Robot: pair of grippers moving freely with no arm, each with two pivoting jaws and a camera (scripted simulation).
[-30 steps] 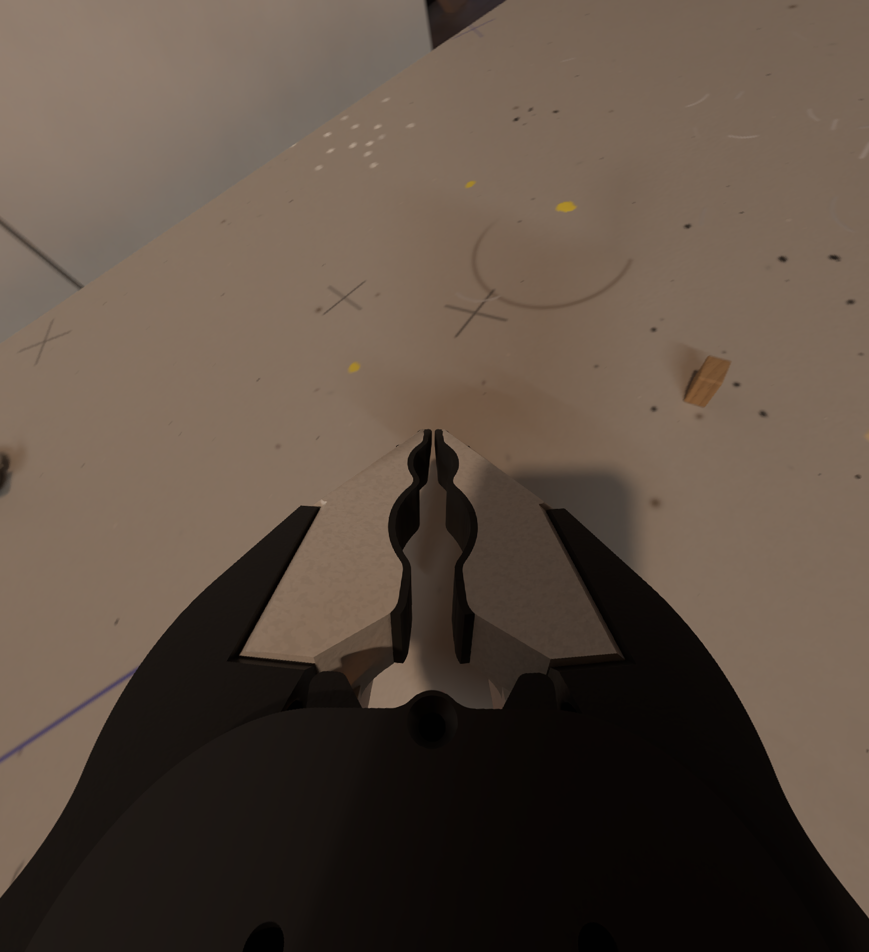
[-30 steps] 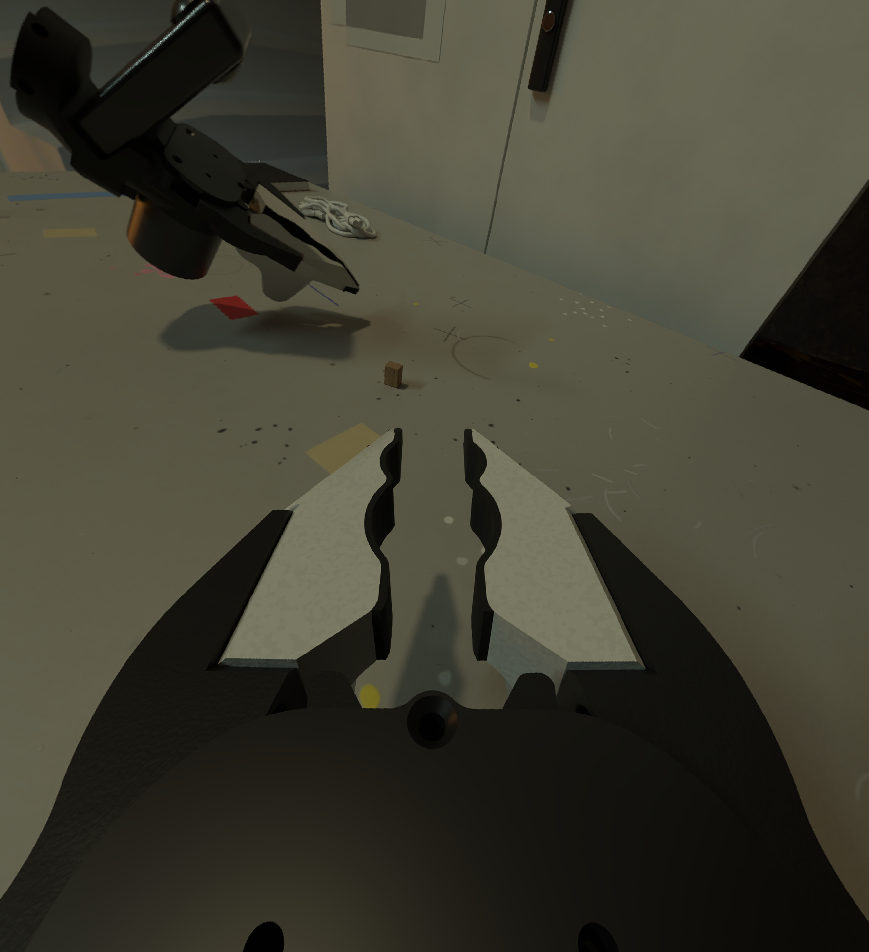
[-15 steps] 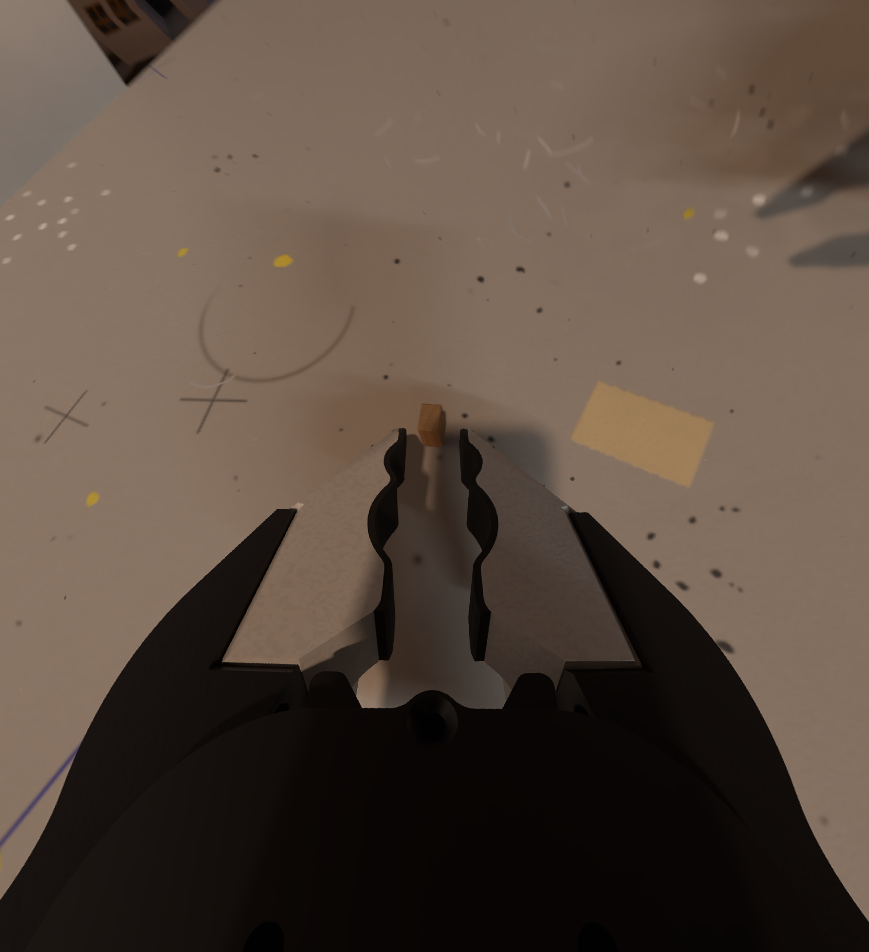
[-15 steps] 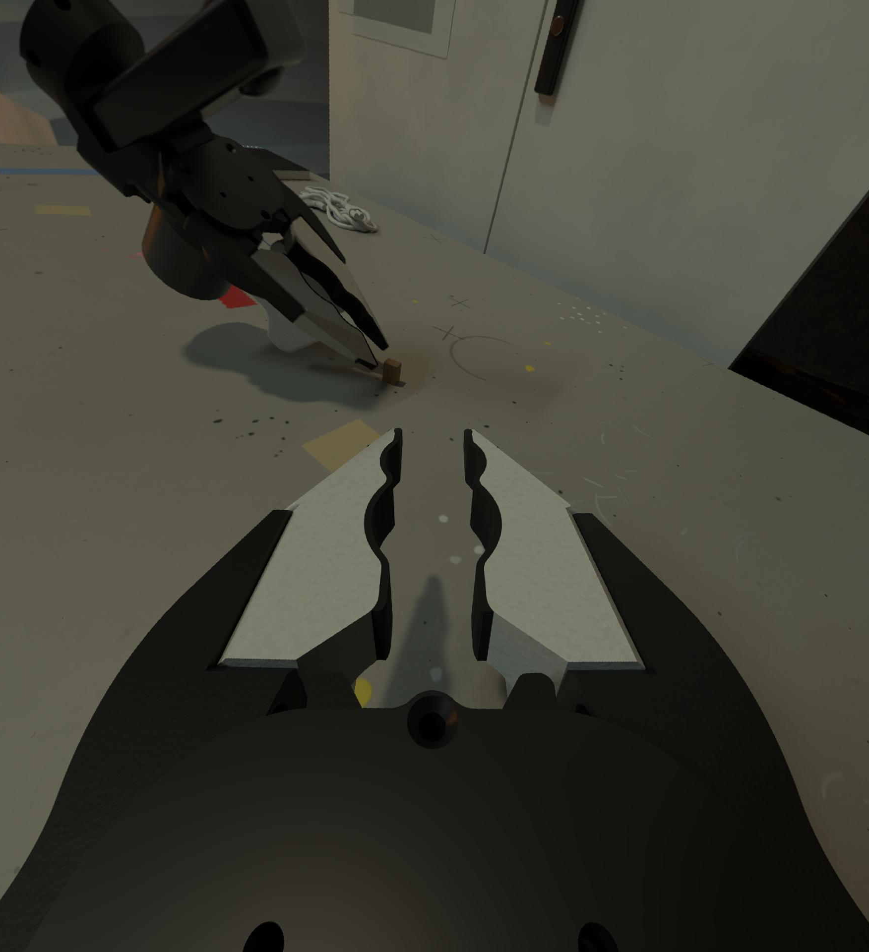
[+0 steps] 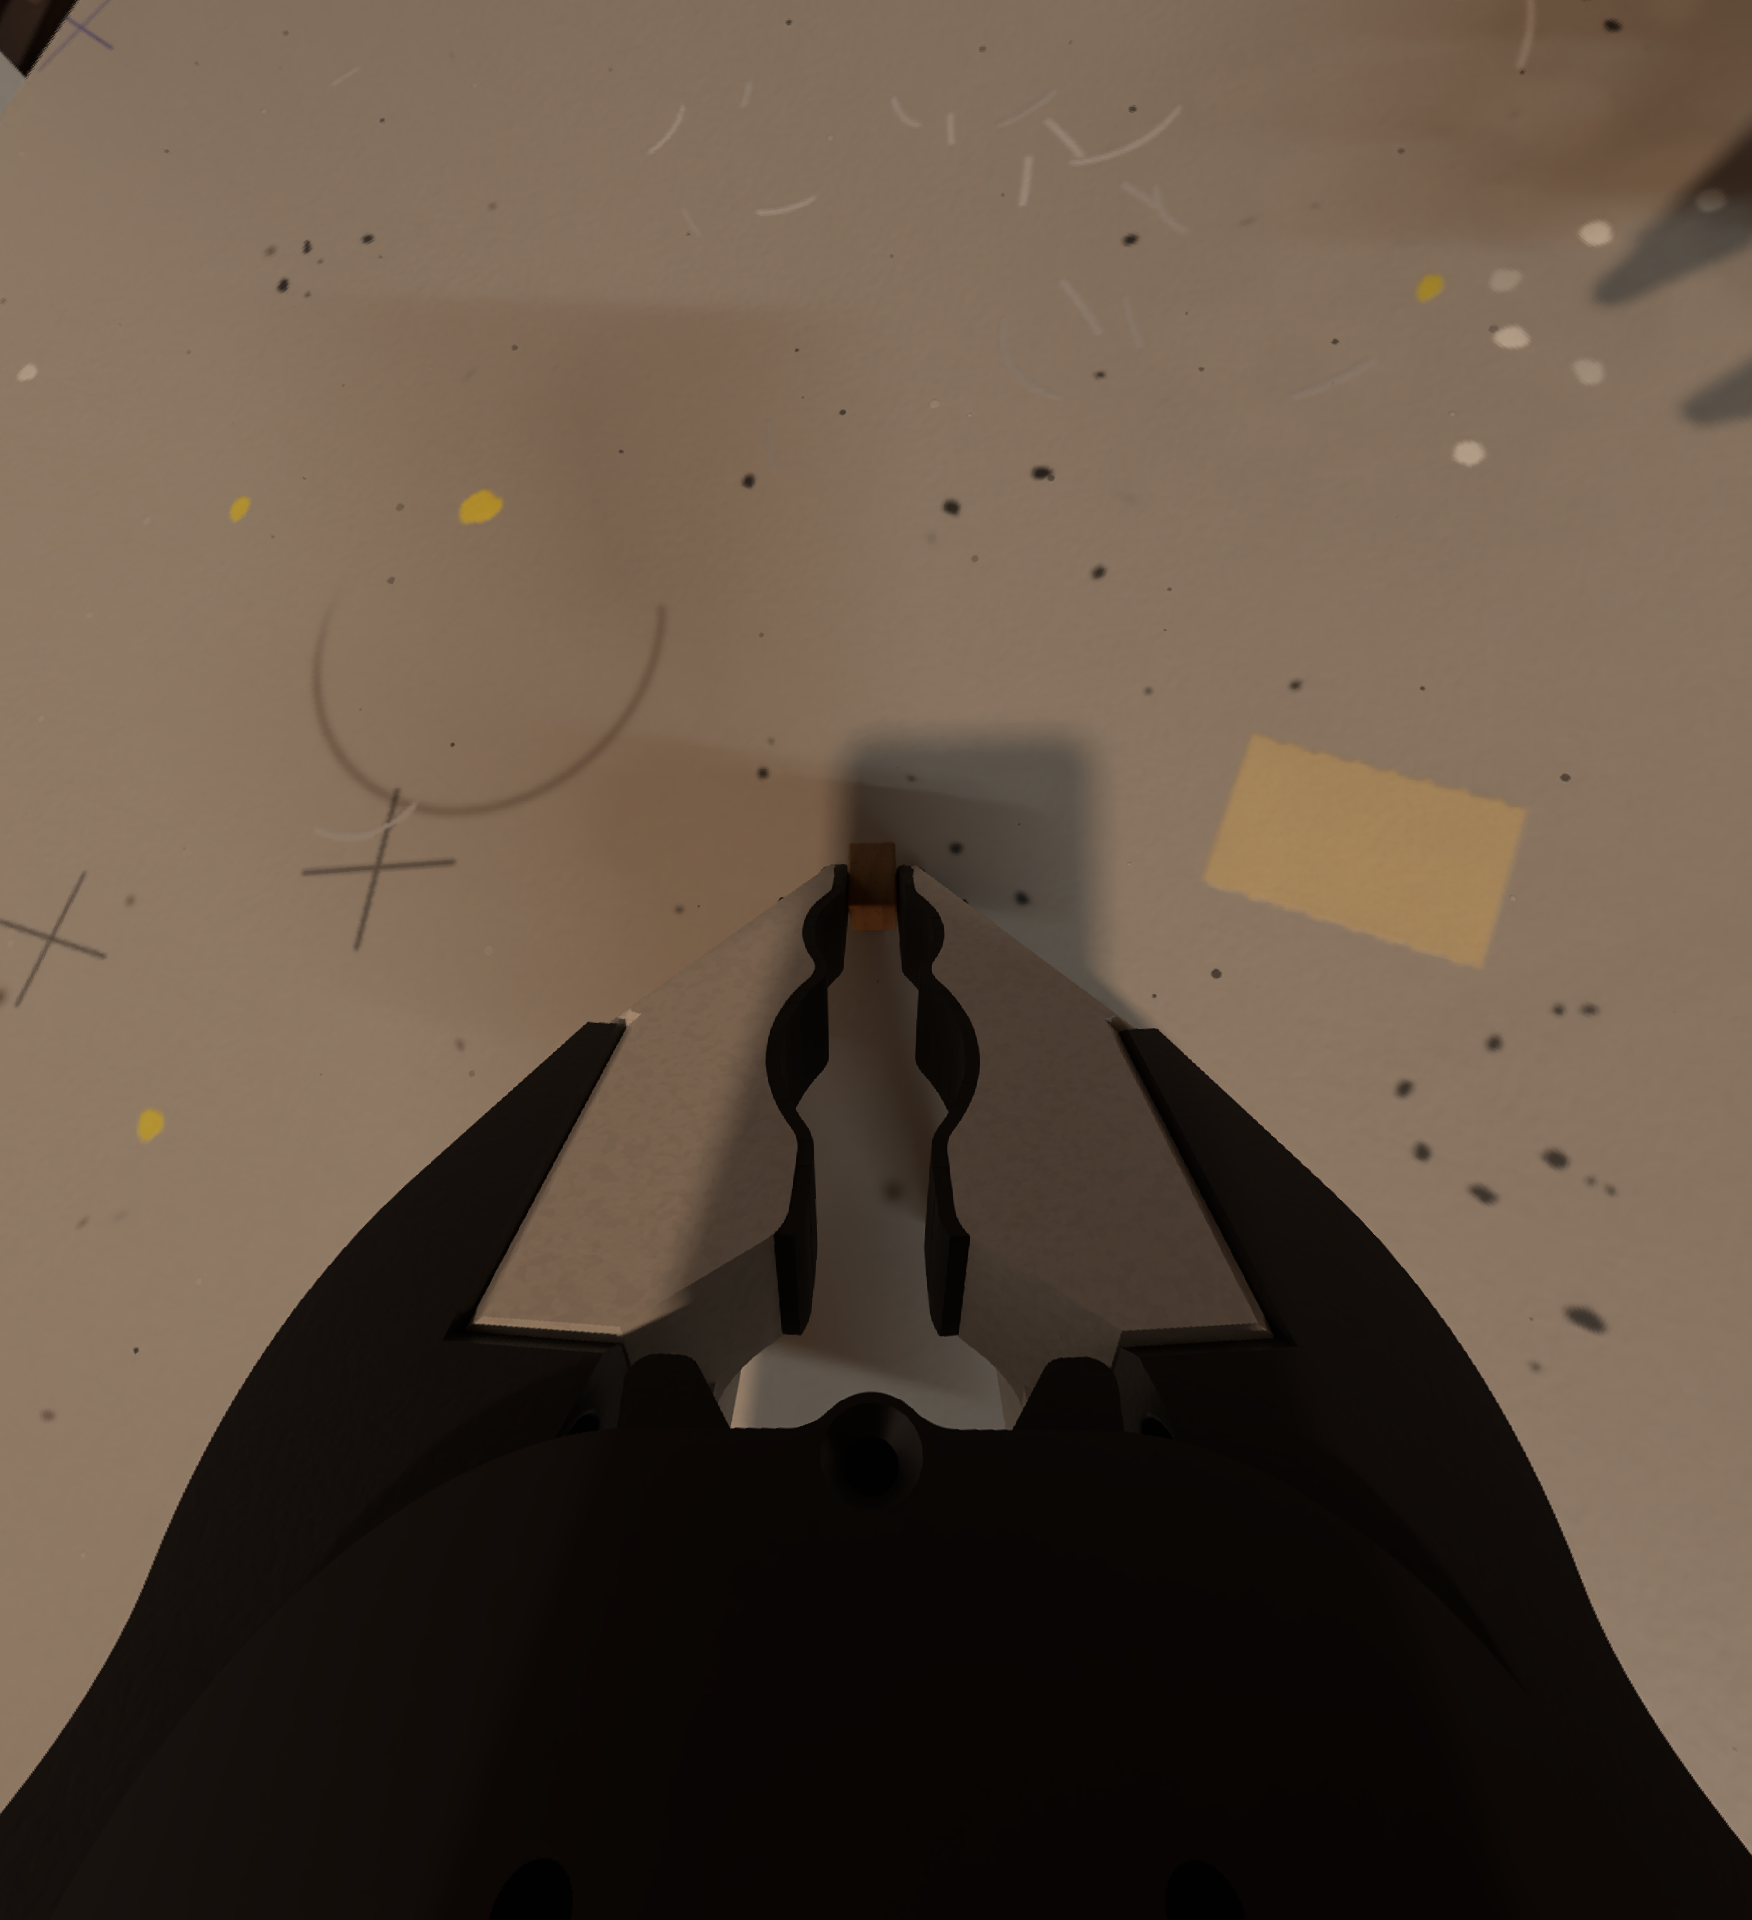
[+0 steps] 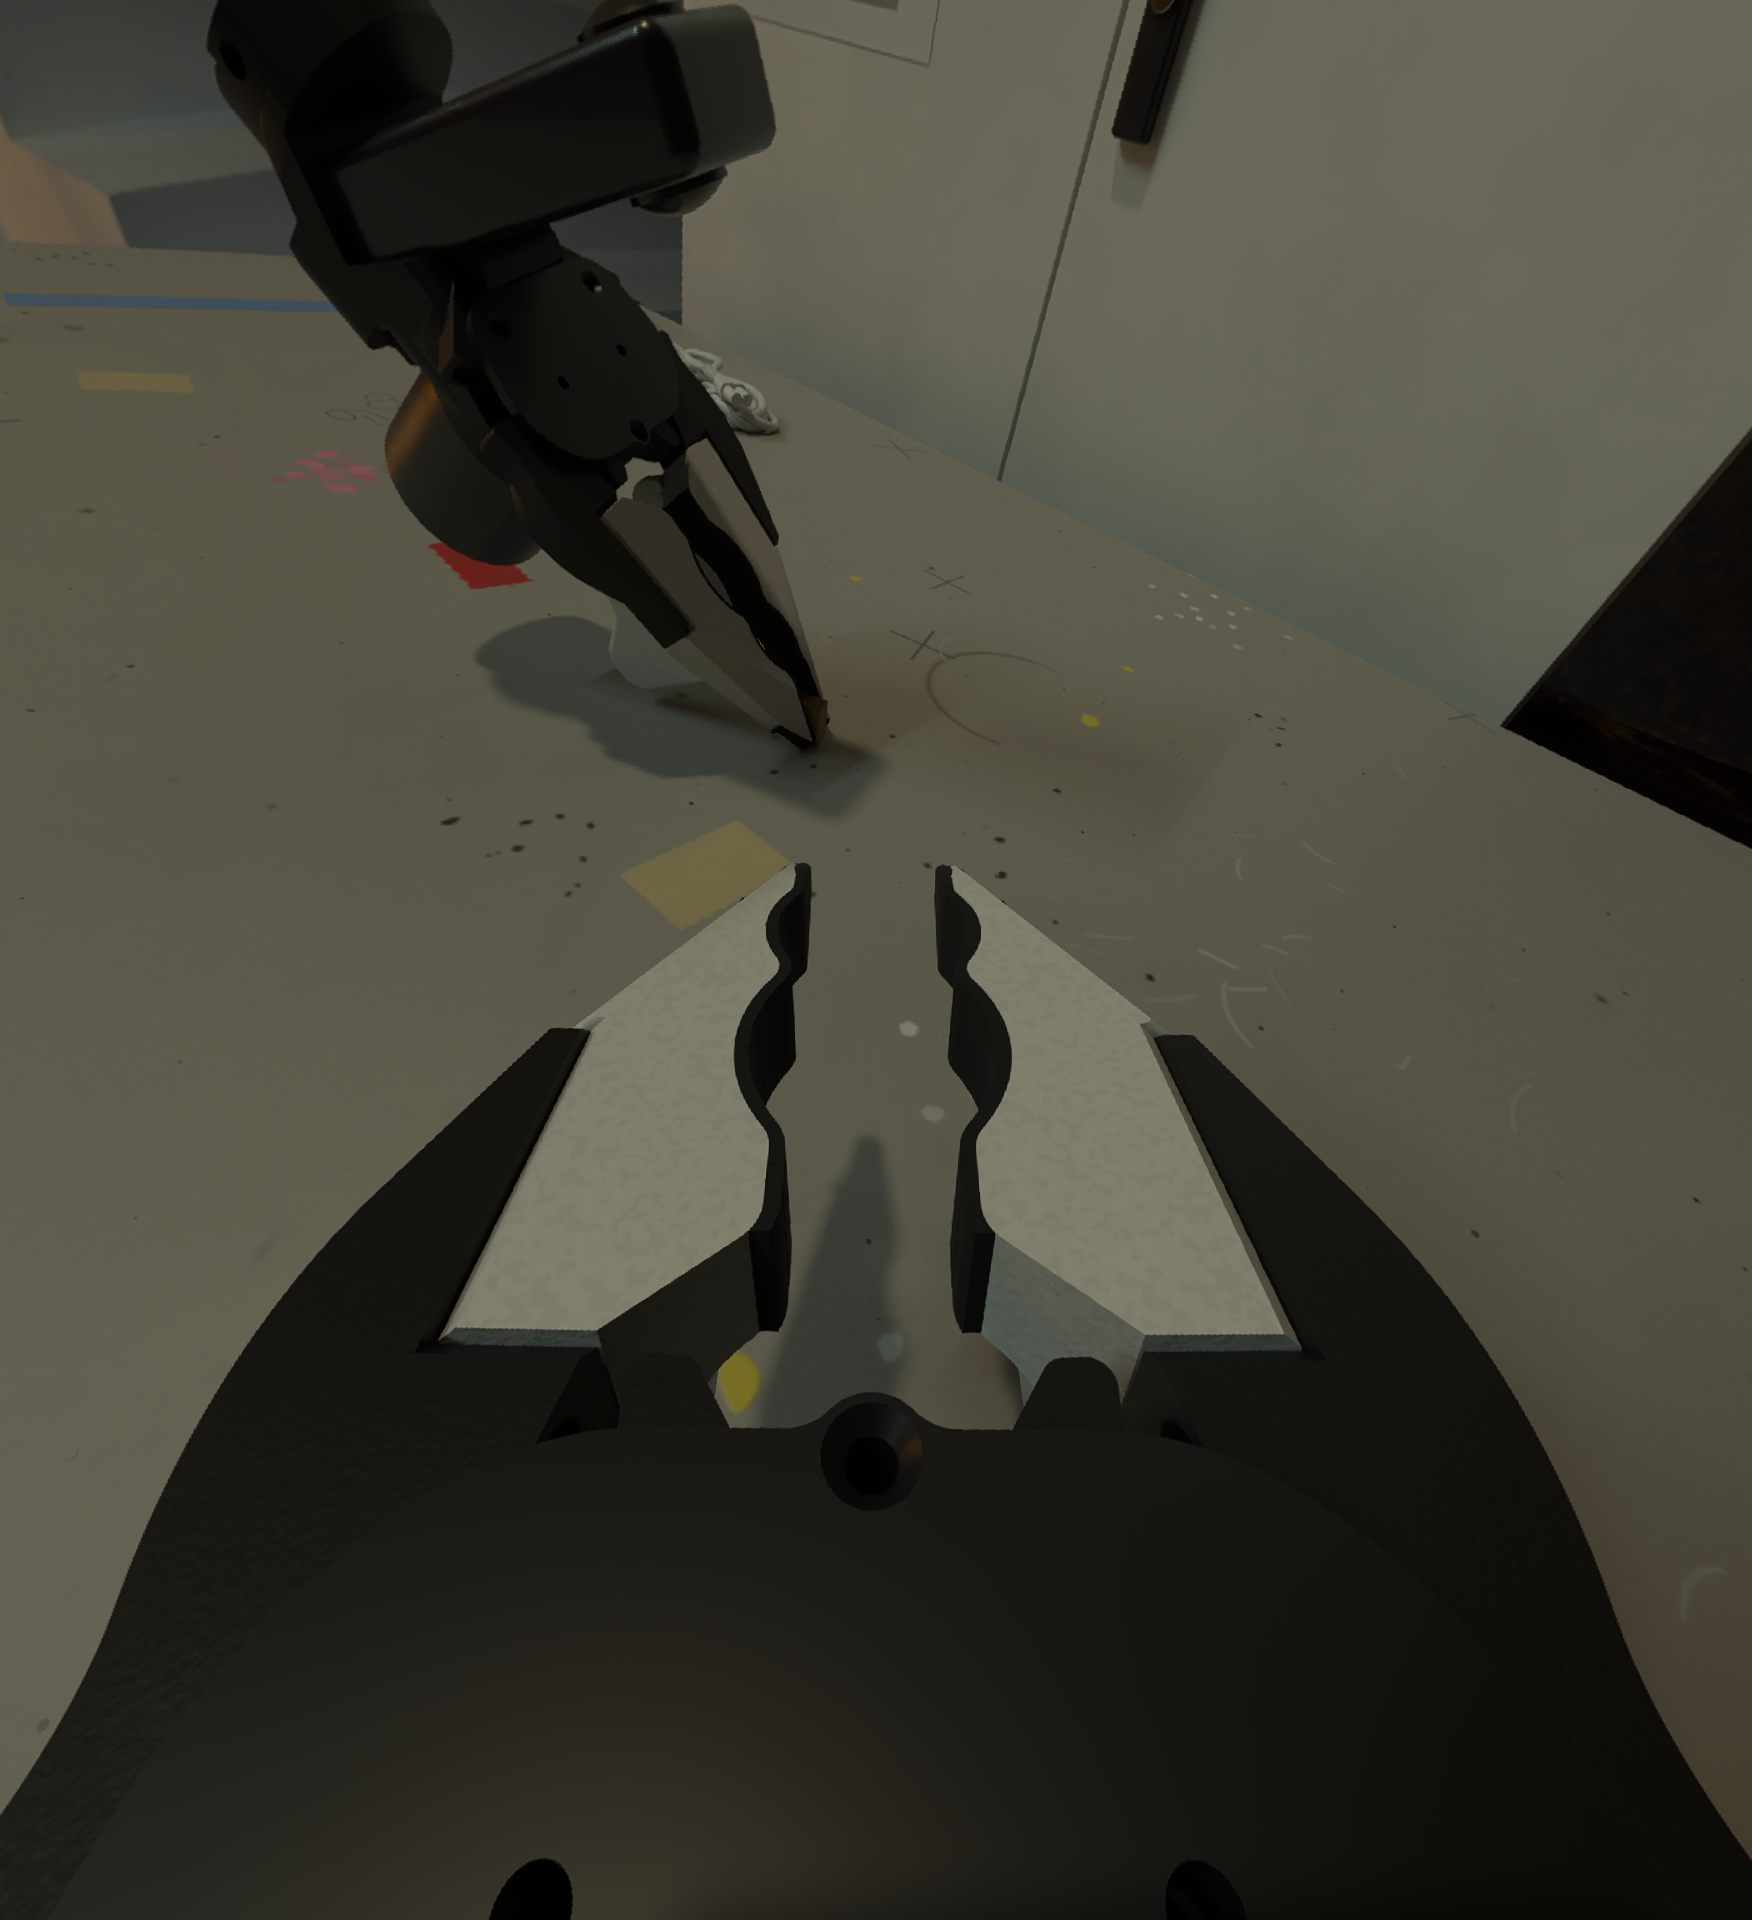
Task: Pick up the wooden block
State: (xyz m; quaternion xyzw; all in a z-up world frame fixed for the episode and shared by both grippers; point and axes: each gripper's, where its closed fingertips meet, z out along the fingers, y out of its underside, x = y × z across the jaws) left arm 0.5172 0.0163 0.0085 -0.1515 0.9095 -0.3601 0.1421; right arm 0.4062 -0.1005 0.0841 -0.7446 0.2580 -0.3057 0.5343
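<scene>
Speckled tabletop (image 5: 1267,582), left gripper (image 5: 873,883) tilted down (fingers (image 5: 837,899) clamping wooden block (image 5: 872,869))

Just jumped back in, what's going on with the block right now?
The left gripper is down at the table with the small wooden block between its fingertips, jaws narrowed around it. The block looks still on or just at the surface, not clearly lifted. The right gripper is open and empty, hanging back and facing the scene.
</scene>
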